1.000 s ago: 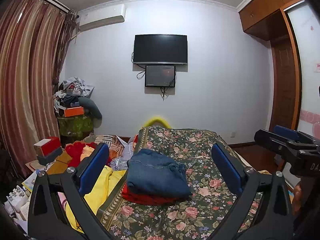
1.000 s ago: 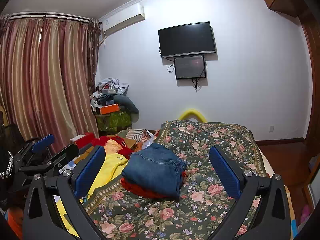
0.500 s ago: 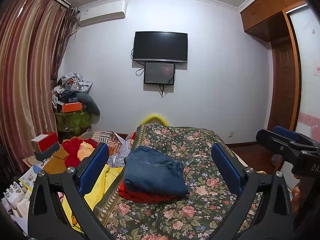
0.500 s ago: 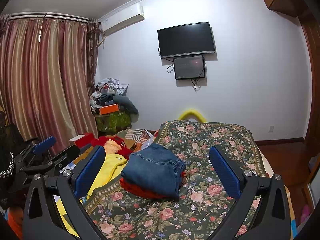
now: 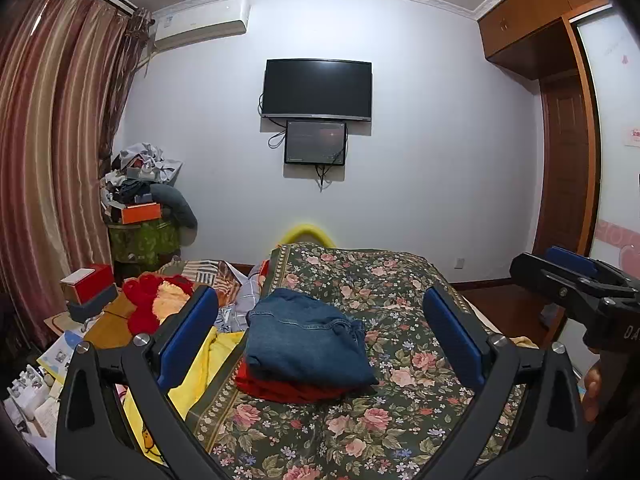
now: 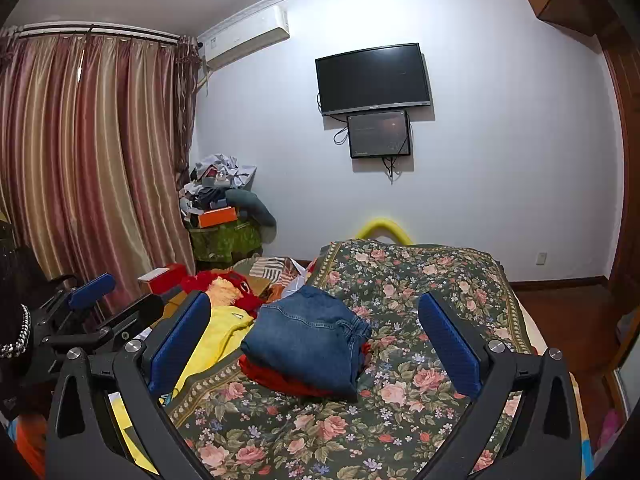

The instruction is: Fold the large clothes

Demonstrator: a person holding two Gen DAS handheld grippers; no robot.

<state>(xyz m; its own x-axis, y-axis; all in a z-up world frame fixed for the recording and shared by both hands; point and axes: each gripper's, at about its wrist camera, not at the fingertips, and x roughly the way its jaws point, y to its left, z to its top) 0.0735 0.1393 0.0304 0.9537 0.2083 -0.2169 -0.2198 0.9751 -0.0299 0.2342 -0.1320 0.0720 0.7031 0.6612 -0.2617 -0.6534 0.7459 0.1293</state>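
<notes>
Blue-padded fingers, left: the left gripper point(image 5: 320, 336) hangs above the bed with its fingers spread wide and nothing between them.
Blue-padded fingers, right: the right gripper point(image 6: 314, 342) is likewise spread wide and empty, raised over the bed.
Folded stack: a folded blue denim garment point(image 5: 306, 340) lies on a folded red garment point(image 5: 288, 388), on the left part of the dark floral bedspread point(image 5: 400, 412), near its bordered edge.
Risk, stack: judged from here, a low sweep by either gripper could nudge the denim off the red piece or undo its fold, since both hang in line with it.
Unfolded pile: a loose yellow garment point(image 6: 224, 330) drapes off the bed's left side, just beside the stack, with a red and orange plush toy point(image 6: 224, 284) behind it.
Risk, next pick: pulling the yellow cloth up could drag the bedspread edge and tip the stack; a single-layer pinch may slip.
Far clutter: red box point(image 5: 90, 282) and heaped corner stand point(image 5: 142, 216) sit well apart and likely pose no hazard.
</notes>
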